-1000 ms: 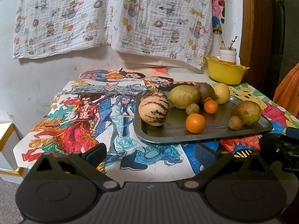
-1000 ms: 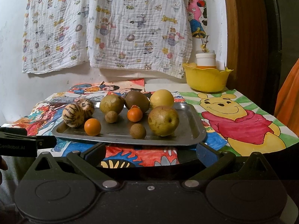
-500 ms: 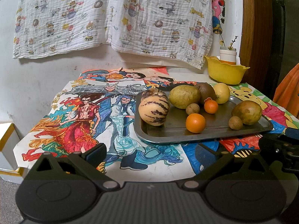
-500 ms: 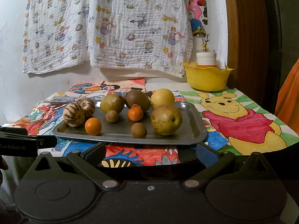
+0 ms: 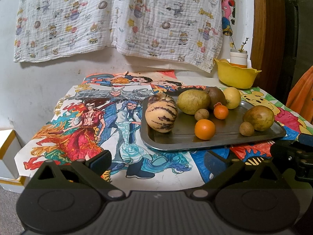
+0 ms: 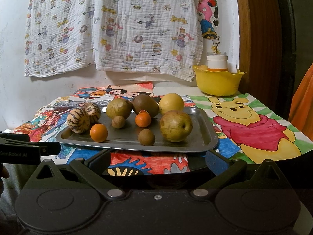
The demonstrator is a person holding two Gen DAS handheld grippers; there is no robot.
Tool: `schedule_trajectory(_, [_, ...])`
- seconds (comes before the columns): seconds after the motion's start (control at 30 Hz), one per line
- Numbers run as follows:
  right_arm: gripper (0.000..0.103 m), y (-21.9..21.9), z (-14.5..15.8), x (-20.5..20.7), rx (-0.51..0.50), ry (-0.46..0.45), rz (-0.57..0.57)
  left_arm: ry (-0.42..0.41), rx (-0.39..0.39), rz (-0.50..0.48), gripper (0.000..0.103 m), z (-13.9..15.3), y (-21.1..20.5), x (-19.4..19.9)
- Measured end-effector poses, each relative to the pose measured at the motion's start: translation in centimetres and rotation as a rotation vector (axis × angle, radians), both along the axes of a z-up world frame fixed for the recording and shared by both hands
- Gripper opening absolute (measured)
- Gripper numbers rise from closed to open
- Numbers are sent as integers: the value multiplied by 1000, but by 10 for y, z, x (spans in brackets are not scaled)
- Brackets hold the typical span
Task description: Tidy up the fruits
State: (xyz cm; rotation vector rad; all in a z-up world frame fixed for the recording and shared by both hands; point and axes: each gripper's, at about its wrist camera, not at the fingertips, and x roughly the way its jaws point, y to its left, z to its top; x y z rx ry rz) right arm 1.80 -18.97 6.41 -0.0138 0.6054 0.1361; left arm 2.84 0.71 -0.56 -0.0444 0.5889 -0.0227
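Observation:
A metal tray point(image 5: 176, 143) point(image 6: 207, 135) on the table holds several fruits: two striped melons point(image 5: 161, 114) point(image 6: 78, 120), two oranges point(image 5: 204, 129) point(image 6: 98, 132), brown-green pears point(image 5: 258, 117) point(image 6: 175, 125), small brown longans point(image 6: 146, 136), a kiwi point(image 6: 145, 104) and a yellow fruit point(image 6: 171, 103). My left gripper point(image 5: 158, 159) is open and empty, in front of the tray's left part. My right gripper point(image 6: 157, 159) is open and empty, in front of the tray's front edge. Each gripper shows at the edge of the other's view.
A yellow bowl point(image 6: 218, 83) with a white jar point(image 6: 217, 61) stands at the back right. Coloured drawings point(image 5: 82, 129) point(image 6: 254, 125) cover the table. A patterned cloth point(image 6: 117, 25) hangs on the wall behind. A wooden frame point(image 6: 258, 39) stands at the right.
The right gripper has crept slightly closer to the tray. The left gripper has hardly moved. Both stay open.

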Motion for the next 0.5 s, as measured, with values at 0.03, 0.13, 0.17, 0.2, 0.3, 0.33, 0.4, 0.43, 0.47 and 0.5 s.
schedule_trajectory(0.03, [102, 1, 0, -1, 0, 0, 0, 0, 0, 0, 103, 0, 0, 0])
schedule_trajectory(0.13, [102, 1, 0, 0, 0, 0, 0, 0, 0, 1, 103, 1, 0, 0])
schedule_trajectory(0.17, [102, 1, 0, -1, 0, 0, 0, 0, 0, 1, 103, 1, 0, 0])
schedule_trajectory(0.2, [102, 1, 0, 0, 0, 0, -1, 0, 0, 1, 103, 1, 0, 0])
schedule_trajectory(0.3, [102, 1, 0, -1, 1, 1, -1, 0, 0, 0, 103, 1, -1, 1])
schedule_trajectory(0.33, [102, 1, 0, 0, 1, 1, 0, 0, 0, 0, 103, 1, -1, 1])
schedule_trajectory(0.4, [102, 2, 0, -1, 1, 2, 0, 0, 0, 0, 103, 1, -1, 1])
schedule_trajectory(0.43, [102, 1, 0, 0, 1, 2, 0, 1, 0, 0, 103, 1, 0, 1])
schedule_trajectory(0.47, [102, 1, 0, 1, 0, 2, -1, 1, 0, 1, 103, 1, -1, 1])
schedule_trajectory(0.5, [102, 2, -1, -1, 1, 3, 0, 1, 1, 1, 103, 1, -1, 1])
